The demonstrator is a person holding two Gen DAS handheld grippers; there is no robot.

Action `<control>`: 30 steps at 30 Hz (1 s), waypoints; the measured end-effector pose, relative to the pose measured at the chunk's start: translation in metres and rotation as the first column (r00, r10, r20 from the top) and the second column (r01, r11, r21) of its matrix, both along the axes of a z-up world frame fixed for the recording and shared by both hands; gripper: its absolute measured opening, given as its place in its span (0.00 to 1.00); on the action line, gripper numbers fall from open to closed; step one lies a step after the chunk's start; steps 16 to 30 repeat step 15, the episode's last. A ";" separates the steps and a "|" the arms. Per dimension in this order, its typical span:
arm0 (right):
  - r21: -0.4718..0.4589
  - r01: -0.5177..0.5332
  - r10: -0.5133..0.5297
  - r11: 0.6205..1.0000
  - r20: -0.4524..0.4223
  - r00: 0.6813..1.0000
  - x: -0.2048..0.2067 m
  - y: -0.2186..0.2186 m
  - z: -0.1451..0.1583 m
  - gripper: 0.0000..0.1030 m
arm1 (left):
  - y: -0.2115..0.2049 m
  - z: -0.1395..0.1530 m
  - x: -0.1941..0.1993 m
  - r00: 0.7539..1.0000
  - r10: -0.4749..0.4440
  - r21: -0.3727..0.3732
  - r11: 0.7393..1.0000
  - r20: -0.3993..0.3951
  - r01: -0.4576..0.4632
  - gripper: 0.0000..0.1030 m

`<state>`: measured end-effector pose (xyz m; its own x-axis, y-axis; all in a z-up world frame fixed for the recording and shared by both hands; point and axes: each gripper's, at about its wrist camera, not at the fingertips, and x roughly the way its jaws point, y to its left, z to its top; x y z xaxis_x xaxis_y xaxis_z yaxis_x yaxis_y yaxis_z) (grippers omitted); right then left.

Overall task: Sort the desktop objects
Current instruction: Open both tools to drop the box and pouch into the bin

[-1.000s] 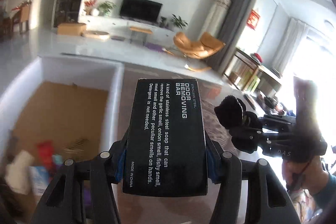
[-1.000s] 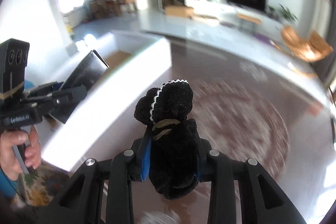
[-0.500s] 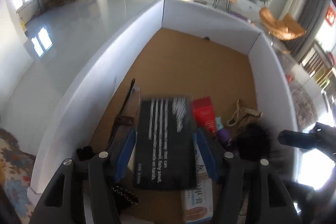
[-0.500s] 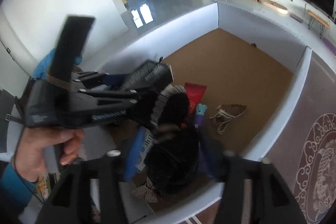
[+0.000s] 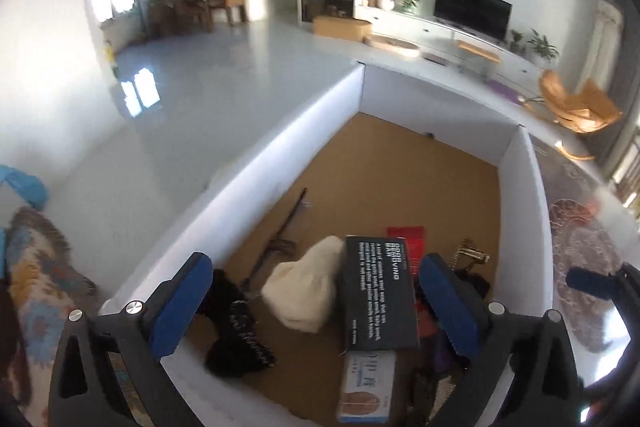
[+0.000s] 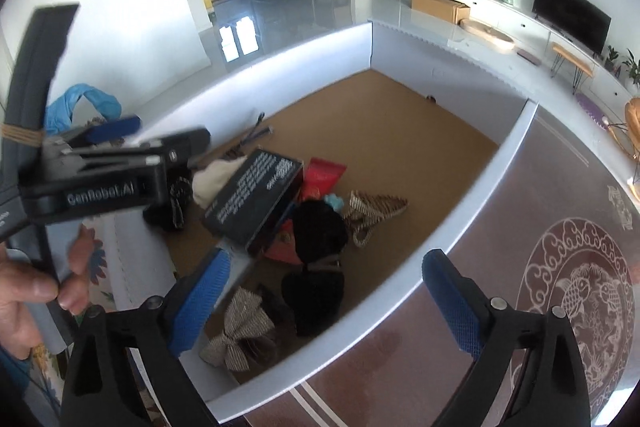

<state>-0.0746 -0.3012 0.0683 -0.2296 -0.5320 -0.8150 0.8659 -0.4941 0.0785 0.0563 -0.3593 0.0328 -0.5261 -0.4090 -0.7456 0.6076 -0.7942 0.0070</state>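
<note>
A black box with white print [image 5: 378, 301] lies in the white-walled bin [image 5: 280, 147] on its brown floor, also in the right wrist view [image 6: 252, 201]. A black velvet hair bow [image 6: 318, 259] lies in the bin beside it. My left gripper [image 5: 316, 301] is open and empty above the box. My right gripper [image 6: 326, 291] is open and empty above the black bow. The left gripper also shows at the left of the right wrist view [image 6: 132, 147].
The bin also holds a cream cloth pouch [image 5: 304, 291], a red packet [image 6: 324, 173], a woven bow [image 6: 236, 341], a woven clip [image 6: 374, 211], black lace items [image 5: 236, 335] and a small carton [image 5: 366, 387]. A patterned brown tabletop [image 6: 560, 267] lies right of the bin.
Both grippers swung over the bin and opened. The black box dropped from my left gripper and the black bow from my right; both now lie in the bin.
</note>
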 end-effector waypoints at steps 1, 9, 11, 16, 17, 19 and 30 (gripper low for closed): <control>0.002 -0.003 0.003 1.000 0.000 1.000 0.002 0.001 -0.002 0.94 | 0.003 0.002 0.002 1.000 0.000 -0.002 1.000 0.003 0.000 1.00; 0.000 -0.004 0.004 1.000 -0.001 1.000 0.002 0.010 -0.006 0.94 | 0.005 0.010 0.015 0.995 0.099 0.019 0.995 0.022 -0.099 1.00; 0.001 -0.007 0.007 1.000 -0.012 1.000 0.003 0.010 -0.004 0.94 | 0.004 0.009 0.021 0.991 0.129 0.024 0.991 0.019 -0.130 1.00; -0.009 -0.010 0.010 1.000 -0.017 1.000 0.002 0.011 -0.002 0.94 | 0.014 0.011 0.030 0.991 0.132 -0.034 0.991 -0.017 -0.133 1.00; -0.009 -0.010 0.010 1.000 -0.017 1.000 0.002 0.011 -0.002 0.94 | 0.014 0.011 0.030 0.991 0.132 -0.034 0.991 -0.017 -0.133 1.00; -0.009 -0.010 0.010 1.000 -0.017 1.000 0.002 0.011 -0.002 0.94 | 0.014 0.011 0.030 0.991 0.132 -0.034 0.991 -0.017 -0.133 1.00; -0.009 -0.010 0.010 1.000 -0.017 1.000 0.002 0.011 -0.002 0.94 | 0.014 0.011 0.030 0.991 0.132 -0.034 0.991 -0.017 -0.133 1.00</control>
